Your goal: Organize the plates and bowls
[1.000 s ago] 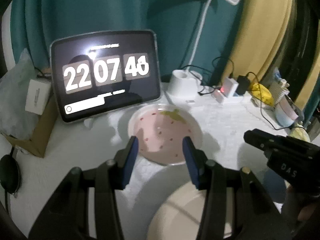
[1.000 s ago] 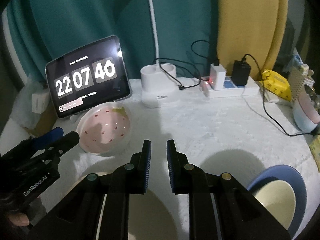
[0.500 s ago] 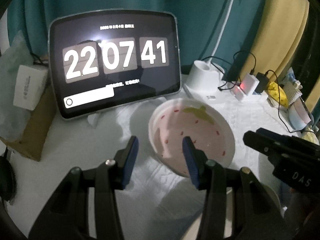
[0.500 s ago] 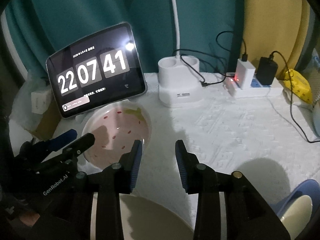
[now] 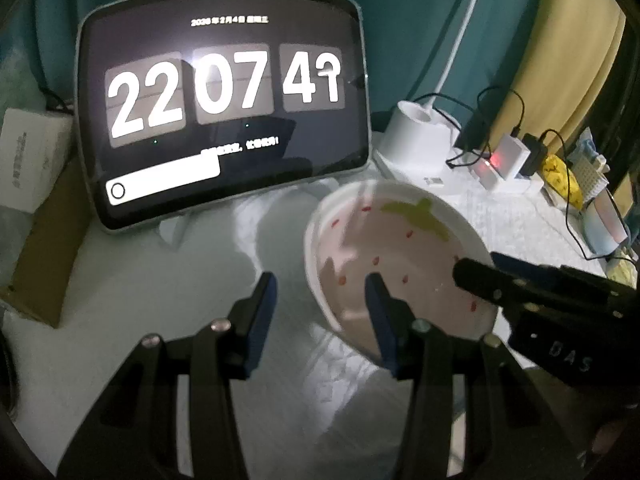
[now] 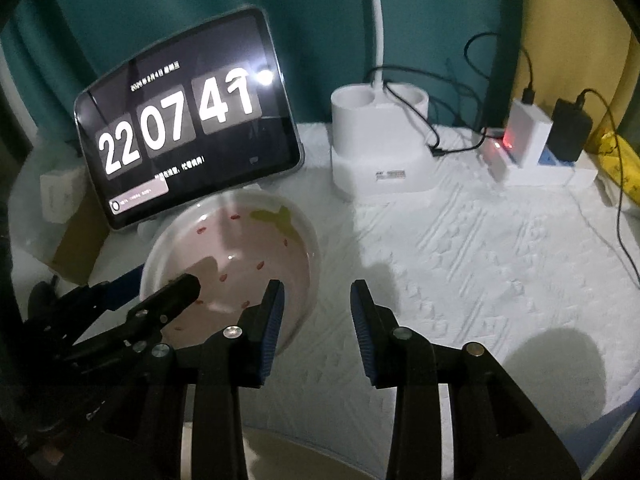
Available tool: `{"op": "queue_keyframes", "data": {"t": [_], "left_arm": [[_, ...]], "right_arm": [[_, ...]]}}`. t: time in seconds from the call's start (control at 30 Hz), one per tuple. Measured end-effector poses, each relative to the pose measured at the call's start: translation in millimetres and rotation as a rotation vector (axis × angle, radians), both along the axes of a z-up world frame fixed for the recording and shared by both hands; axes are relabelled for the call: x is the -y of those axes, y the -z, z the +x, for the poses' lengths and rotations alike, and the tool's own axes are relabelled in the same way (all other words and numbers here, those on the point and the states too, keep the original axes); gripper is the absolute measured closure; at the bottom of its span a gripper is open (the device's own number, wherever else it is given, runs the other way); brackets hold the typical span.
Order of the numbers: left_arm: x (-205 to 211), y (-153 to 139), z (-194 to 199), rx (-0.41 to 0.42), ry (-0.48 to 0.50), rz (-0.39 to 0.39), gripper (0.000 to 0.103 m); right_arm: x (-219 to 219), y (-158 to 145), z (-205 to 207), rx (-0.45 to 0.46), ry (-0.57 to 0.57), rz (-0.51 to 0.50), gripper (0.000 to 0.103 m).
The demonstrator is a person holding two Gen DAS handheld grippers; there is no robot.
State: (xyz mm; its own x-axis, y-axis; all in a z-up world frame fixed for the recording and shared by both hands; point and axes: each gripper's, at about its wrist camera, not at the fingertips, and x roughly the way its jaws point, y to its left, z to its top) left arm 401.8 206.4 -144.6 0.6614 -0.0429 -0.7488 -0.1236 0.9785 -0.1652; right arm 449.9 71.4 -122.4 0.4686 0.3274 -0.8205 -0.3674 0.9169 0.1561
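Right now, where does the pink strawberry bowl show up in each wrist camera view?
Left wrist view: the strawberry bowl sits right of centre, its near left rim between the left gripper's fingers.
Right wrist view: the strawberry bowl sits left of centre, beside the right gripper's left finger.
Shared landmark: the clock tablet stands right behind the bowl.

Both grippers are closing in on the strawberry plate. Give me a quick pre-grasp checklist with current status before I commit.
1. Left gripper jaws apart: ok, with the strawberry plate rim between them, not yet pinched.
2. Right gripper jaws apart: ok, just opened; plate's right rim lies between them.
3. Plate empty: ok, nothing lies on it.
4. Tablet clear of the plate: cannot tell, its lower edge sits very close behind.
5. Lamp base and cables clear: ok, they sit apart from the plate.
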Motion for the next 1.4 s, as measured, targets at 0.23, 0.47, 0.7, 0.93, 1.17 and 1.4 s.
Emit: {"op": "queue_keyframes", "data": {"t": [0.23, 0.47, 0.7, 0.93, 1.17, 1.4], "left_arm": [[2.7, 1.4, 1.1, 0.003, 0.017, 0.017, 0.056], [7.2, 6.7, 3.2, -0.004, 0.05, 0.026, 0.062], [7.9, 10.2, 5.2, -0.011, 0.074, 0.007, 0.075], [9.0, 10.2, 5.7, -0.004, 0.078, 0.008, 0.082], [10.5, 5.4, -0.5, 0.017, 0.083, 0.023, 0.083], [17.0, -9.1, -13.0, 0.072, 0.098, 0.046, 0.083]], "right_arm": [[-3.0, 11.2, 7.1, -0.028, 0.009, 0.011, 0.067], [-4.8, 30.7, 13.8, -0.095, 0.018, 0.032, 0.067], [-5.0, 32.4, 12.0, -0.094, 0.002, 0.056, 0.074], [-9.9, 27.1, 3.3, -0.073, -0.015, 0.045, 0.084], [-10.0, 21.6, -2.5, -0.062, -0.013, 0.044, 0.084], [-5.3, 8.1, -13.8, -0.017, -0.011, 0.053, 0.084]]}}
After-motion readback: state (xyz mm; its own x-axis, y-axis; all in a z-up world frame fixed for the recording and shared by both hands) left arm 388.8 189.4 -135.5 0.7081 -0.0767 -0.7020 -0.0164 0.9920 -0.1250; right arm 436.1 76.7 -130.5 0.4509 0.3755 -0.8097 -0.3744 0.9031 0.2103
